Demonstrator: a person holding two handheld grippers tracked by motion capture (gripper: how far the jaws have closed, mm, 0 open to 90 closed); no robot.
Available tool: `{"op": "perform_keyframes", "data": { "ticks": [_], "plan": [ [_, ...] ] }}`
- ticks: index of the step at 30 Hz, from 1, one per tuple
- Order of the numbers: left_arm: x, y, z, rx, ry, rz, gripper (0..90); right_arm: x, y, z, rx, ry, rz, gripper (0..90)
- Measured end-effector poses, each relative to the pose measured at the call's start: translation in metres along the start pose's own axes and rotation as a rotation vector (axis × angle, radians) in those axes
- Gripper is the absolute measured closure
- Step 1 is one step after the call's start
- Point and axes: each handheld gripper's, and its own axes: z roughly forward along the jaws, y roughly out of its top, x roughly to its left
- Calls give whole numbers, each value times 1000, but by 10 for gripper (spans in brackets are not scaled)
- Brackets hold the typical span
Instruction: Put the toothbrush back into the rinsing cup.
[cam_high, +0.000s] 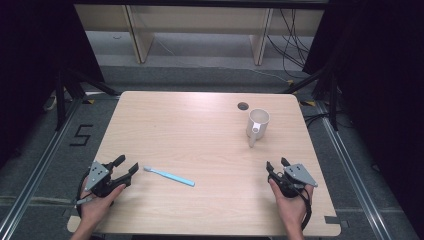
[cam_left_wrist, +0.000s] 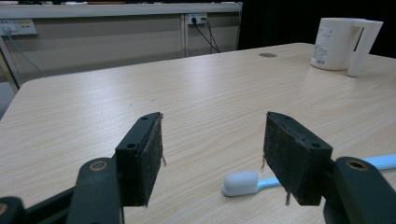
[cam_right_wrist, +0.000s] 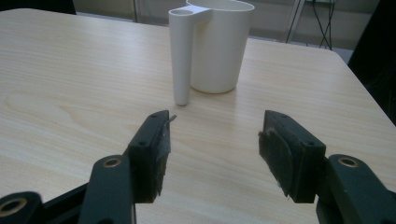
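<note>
- Two claws, both spread wide and empty: left gripper (cam_high: 125, 170); right gripper (cam_high: 276, 167)
- Risks nudging the toothbrush (cam_high: 169, 176) aside if closed off-centre on its thin handle; could tip the mug (cam_high: 258, 124) by its handle
- Toothbrush flat at 3 o'clock of left gripper, just beside; mug upright at 12 o'clock of right gripper, apart

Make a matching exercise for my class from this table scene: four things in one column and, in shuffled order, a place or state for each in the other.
Things:
1. toothbrush
2. cup
3. left gripper
4. round hole

Places or states:
A. upright, handle toward the person
B. lying flat on the table
C. in the tabletop, behind the cup
D. jaws open, holding nothing

Pairs: 1-B, 2-A, 3-D, 4-C
</note>
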Motion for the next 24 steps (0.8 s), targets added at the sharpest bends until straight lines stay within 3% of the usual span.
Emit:
{"op": "perform_keyframes", "data": {
  "ticks": [3,6,8,11,13,15,18,19,20,21,24],
  "plan": [
    [1,0,0,9,-8,-11,372,-1,0,0,1,19,-4,434],
    [1,1,1,31,-10,-6,378,-3,0,0,-1,4,-14,434],
    [1,5,3,37,-23,2,379,-3,1,0,4,26,7,434],
    [0,16,6,39,-48,23,377,-4,1,0,6,17,9,434],
    [0,22,10,36,-72,38,377,-1,1,-2,7,20,36,434],
    [-2,33,14,65,-98,73,376,-3,2,-2,6,11,9,434],
    [-3,40,18,73,-119,94,371,-3,2,-2,5,11,4,434],
    [-4,45,21,74,-136,112,369,-3,2,0,4,39,27,433],
    [-4,48,22,84,-141,121,367,-3,2,-1,7,21,17,434],
    [-4,50,24,79,-147,122,366,-4,2,0,-3,15,-2,433],
    [-4,53,25,83,-156,128,363,-4,2,-1,3,22,17,433]
  ]
}}
